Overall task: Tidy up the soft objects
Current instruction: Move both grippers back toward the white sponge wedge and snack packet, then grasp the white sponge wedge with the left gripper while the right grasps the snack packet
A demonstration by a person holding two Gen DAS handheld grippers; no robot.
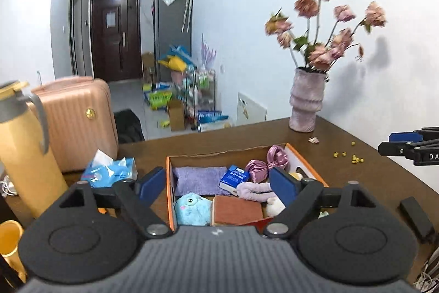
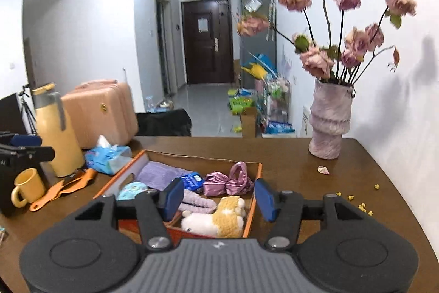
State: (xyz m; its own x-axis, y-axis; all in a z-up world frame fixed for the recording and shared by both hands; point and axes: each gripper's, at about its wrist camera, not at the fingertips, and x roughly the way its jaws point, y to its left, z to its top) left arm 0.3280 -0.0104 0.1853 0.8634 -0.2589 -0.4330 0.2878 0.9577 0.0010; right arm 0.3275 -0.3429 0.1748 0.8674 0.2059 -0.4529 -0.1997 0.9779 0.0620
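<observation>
- Spreading across both views, the table is carrying everything.
- Sitting mid-table, the box is holding the soft things, its orange rim showing.
- Standing at the far right corner, the vase of dried pink flowers is shedding a petal beside it.
- Hanging over the box's near end, the left gripper is gaping wide — nothing between its blue pads.
- Hovering over the box's near right corner, the right gripper is likewise spread wide and gripping nothing.
- Lying at the box's far left, the purple cloth is resting flat.
- Lying in the near right corner, the plush dog is touching the lilac plush.
- Sitting against the far wall — the satin bow is touching the blue packet.
- Peeking from the near left, the blue plush is sitting beside a brown block.
</observation>
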